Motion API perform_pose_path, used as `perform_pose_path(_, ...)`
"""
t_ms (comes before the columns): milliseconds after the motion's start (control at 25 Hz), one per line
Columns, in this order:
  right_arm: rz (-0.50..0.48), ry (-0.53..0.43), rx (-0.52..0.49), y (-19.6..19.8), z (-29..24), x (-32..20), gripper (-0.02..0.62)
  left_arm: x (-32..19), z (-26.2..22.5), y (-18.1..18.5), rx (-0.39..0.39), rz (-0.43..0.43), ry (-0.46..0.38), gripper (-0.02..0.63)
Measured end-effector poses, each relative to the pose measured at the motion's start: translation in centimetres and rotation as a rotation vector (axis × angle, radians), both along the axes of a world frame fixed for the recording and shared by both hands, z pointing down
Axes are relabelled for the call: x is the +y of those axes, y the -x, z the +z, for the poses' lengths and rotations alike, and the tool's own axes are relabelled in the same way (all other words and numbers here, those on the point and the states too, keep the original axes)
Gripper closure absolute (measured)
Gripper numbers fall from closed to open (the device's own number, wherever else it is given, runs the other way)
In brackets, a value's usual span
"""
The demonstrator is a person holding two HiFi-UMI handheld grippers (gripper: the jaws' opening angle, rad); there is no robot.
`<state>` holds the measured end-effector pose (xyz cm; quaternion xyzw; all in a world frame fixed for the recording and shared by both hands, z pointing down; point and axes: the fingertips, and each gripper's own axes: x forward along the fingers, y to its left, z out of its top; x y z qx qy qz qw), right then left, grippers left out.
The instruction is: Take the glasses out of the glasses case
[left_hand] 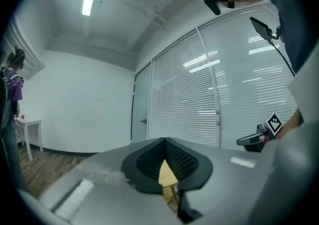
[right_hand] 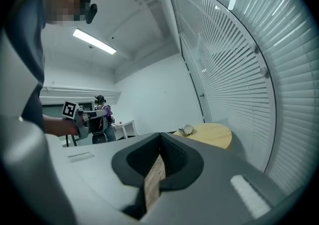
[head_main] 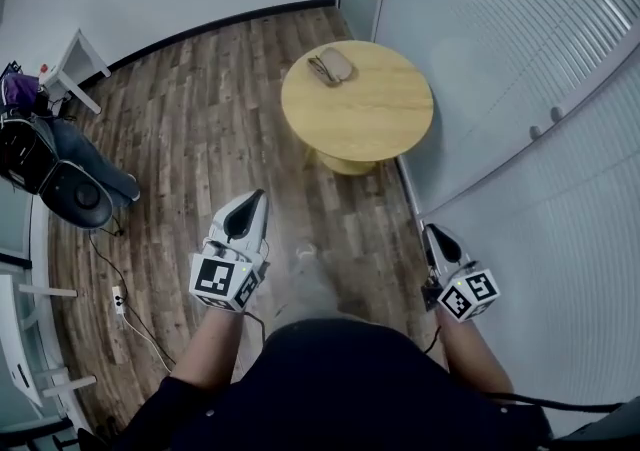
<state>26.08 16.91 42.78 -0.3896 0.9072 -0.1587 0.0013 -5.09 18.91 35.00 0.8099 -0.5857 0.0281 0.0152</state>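
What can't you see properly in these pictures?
- Glasses case: head view, too small to tell whether glasses are inside.
- Table: left gripper view, the left claw hides nearly all of it.
- Other person: head view, cut off by the left edge.

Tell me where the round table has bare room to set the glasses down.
The glasses case sits at the far-left rim of the round table. The rest is bare wood: the middle, the near edge, and the side by the blinds. Only around the case is it crowded.
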Motion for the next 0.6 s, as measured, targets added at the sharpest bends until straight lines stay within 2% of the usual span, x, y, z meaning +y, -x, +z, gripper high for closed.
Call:
perform_pose_path(120,0.028,-0.016,0.003,0.7,-0.6,-3.5,0.586,-4.9,-0.3,0.9,-0.005,0.032,-0.012,0.6)
perform_pose_path(280,0.029,0.001,0.022,3.3,-0.4,-8.0,0.586,-11.0,-1.0,2.7,0.029,0.047,-0.033,0.6)
perform_pose_path(440,0.033,0.009,0.034,7.5,-0.8,-13.8,0.586,-16.0,-1.8,4.0,0.016,0.125,-0.047,0.6)
perform_pose_path(600,-0.016,-0.029,0.029,13.1,-2.5,-19.7,0.586,-22.0,-1.9,7.7,0.002,0.151,-0.029,0.6)
